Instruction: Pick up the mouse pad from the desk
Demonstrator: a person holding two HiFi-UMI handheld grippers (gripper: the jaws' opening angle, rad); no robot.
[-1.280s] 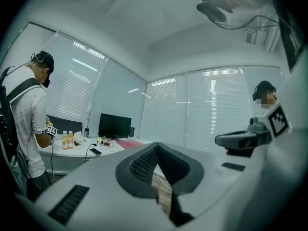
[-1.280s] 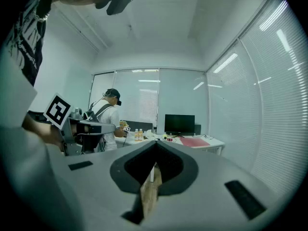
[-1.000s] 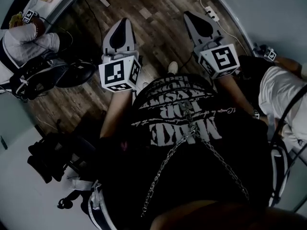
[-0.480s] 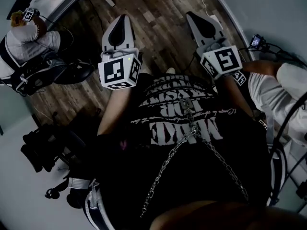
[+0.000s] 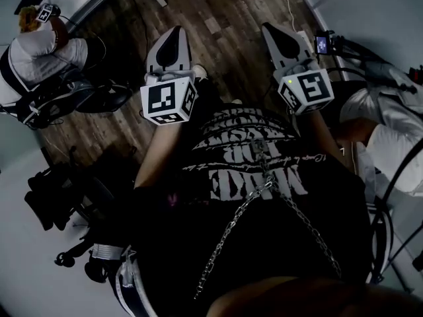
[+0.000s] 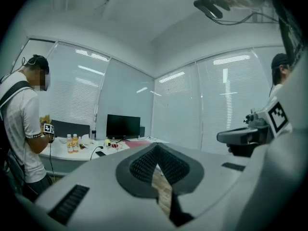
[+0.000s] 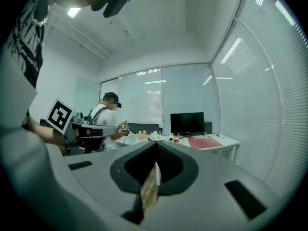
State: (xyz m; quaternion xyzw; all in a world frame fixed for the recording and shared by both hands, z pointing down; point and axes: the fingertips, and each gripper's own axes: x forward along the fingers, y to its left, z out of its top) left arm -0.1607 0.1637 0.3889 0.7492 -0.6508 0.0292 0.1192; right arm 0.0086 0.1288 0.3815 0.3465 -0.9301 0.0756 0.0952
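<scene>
If I read it right, the mouse pad (image 7: 204,142) is the flat reddish sheet lying on the far worktop (image 7: 230,140). It should handle as a light, thin, floppy thing that hugs the surface, so the likely trouble is getting a jaw under it. I would take it by a free edge or corner, best the one nearest the worktop's front rim, and expect it to droop once lifted. From this far off it shows only as a dull red, roughly rectangular patch, quite flat, with no detail I can make out. It lies toward the right end of the white worktop, just to the right of a dark monitor (image 7: 186,122), with some small clutter near the monitor's foot. Further left stand a couple of orange bottles (image 7: 141,135), and a person in a white shirt (image 7: 107,115) stands at that end. All of this is well apart from the one holding the tools, across a room lined with blind-covered windows. The left gripper (image 5: 174,33) and the right gripper (image 5: 272,34) hang out in front over the wooden floor (image 5: 225,8), pointing roughly level. Each has its jaws pressed together on nothing, and neither is anywhere near the pad.
</scene>
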